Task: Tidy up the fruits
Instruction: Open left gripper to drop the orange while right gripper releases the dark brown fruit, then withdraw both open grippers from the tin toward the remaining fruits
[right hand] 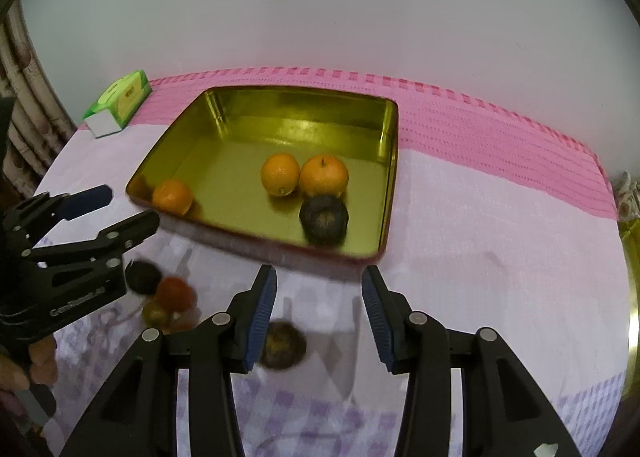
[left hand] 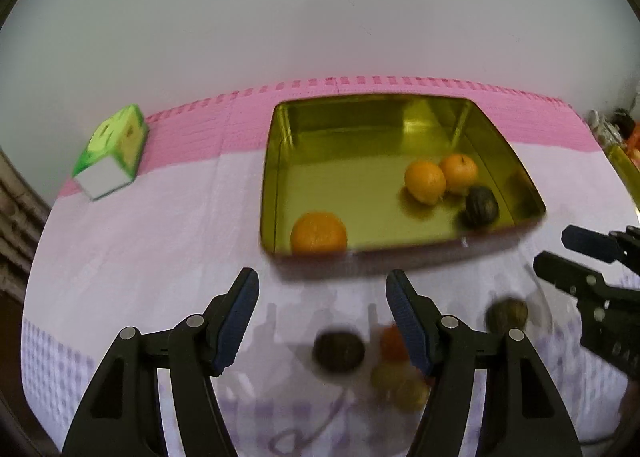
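Observation:
A gold metal tray (left hand: 276, 161) (right hand: 394, 161) sits on the table. It holds three oranges (left hand: 318, 233) (right hand: 323, 175) and one dark round fruit (left hand: 482, 205) (right hand: 324, 219). On the cloth in front of the tray lie loose fruits: a dark one (left hand: 338, 351) (right hand: 143, 277), a small red-orange one (left hand: 391, 343) (right hand: 175, 291), greenish-yellow ones (left hand: 400, 385) (right hand: 155, 313) and a brown one (left hand: 507, 313) (right hand: 283, 345). My left gripper (left hand: 322, 321) (right hand: 130, 209) is open above the loose pile. My right gripper (right hand: 319, 317) (left hand: 554, 253) is open above the brown fruit.
A green and white tissue box (left hand: 110, 153) (right hand: 118, 105) lies at the back left on the pink cloth (left hand: 540, 121). A second gold rim (right hand: 632, 297) shows at the right edge. A white wall stands behind the table.

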Tool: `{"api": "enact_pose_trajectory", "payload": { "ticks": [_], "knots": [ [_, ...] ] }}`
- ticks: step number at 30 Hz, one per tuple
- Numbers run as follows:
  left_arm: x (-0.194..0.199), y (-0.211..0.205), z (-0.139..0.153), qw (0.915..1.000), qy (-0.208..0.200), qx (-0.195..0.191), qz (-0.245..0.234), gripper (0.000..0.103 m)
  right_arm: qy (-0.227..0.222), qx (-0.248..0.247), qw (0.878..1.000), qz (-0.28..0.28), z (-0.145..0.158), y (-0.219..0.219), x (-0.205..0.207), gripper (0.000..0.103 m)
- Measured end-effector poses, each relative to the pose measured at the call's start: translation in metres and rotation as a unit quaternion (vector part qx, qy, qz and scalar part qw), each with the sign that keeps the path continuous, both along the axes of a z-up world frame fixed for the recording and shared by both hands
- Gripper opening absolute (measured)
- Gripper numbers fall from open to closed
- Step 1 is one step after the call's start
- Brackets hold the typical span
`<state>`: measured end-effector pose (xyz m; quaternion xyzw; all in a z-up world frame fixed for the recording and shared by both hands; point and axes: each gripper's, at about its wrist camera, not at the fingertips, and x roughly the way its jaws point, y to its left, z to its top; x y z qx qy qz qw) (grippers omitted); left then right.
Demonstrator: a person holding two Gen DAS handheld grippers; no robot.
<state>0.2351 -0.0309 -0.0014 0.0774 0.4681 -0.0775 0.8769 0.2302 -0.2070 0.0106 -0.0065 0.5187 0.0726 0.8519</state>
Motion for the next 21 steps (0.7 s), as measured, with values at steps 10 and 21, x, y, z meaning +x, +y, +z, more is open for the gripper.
{"api": "enact_pose_trajectory", "payload": {
  "ticks": [10,21],
  "knots": [
    [-0.090,0.025,-0.023,0.9994,0.029,0.012,0.012,0.067,0.033,0.007,0.999,0.009,-0.015,0.007,-0.079,0.042],
    [-0.137,0.038,-0.030,0.9988,0.027,0.002,0.041,0.067,0.059,0.012,0.998,0.034,-0.034,0.032,-0.127,0.042]
  ]
}}
